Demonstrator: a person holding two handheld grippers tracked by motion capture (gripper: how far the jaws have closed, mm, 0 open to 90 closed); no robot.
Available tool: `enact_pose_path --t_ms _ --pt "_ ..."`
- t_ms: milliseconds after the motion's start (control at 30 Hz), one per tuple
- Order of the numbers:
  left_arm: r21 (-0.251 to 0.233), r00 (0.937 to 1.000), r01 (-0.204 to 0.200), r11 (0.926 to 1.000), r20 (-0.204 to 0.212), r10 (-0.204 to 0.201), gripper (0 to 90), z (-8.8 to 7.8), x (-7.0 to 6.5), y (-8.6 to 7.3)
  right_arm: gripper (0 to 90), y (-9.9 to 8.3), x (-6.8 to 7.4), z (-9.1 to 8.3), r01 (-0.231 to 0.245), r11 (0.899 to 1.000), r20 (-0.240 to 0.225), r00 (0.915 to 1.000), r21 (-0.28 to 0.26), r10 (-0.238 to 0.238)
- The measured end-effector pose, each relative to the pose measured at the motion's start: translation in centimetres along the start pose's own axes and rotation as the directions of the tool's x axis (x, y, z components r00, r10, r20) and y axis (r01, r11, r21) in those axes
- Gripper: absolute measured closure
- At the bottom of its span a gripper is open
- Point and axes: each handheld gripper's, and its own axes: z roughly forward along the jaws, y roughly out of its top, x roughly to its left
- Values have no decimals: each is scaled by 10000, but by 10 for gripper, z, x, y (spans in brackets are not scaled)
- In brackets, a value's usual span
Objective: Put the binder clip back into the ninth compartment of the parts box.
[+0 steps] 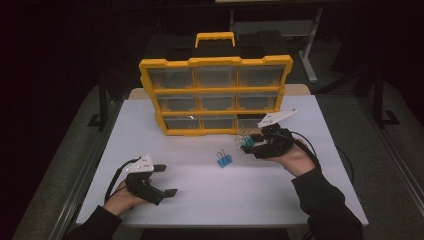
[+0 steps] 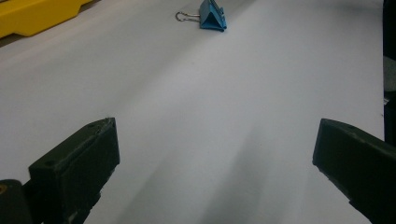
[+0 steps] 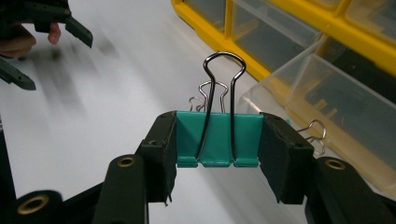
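Right tongs (image 3: 218,154) clamped on teal binder clip (image 3: 218,139), jaws pressing both its ends, wire handles upright; held above worktop (image 1: 200,195) just in front of yellow drawer organizer (image 1: 215,95), near pulled-out clear drawer (image 3: 327,107). Left tongs (image 2: 215,172) spread wide, nothing between jaws, low over bare white worktop at near-left. Blue binder clip (image 1: 224,160) lies on worktop mid-surface, between both tongs, apart from each. Worktop white, matte, evenly lit. Room around dark; metal frame legs faintly visible behind organizer.
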Motion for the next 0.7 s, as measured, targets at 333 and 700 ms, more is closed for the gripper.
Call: enact_pose_path --t_ms 333,700 --pt "-2 10000 -20 10000 24 20 2 1 1 1 483 21 -11 -7 -30 9991 201 9998 -416 39" --pt "21 10000 -38 10000 13 38 2 1 1 1 483 33 -31 0 -335 9982 507 9981 -503 360"
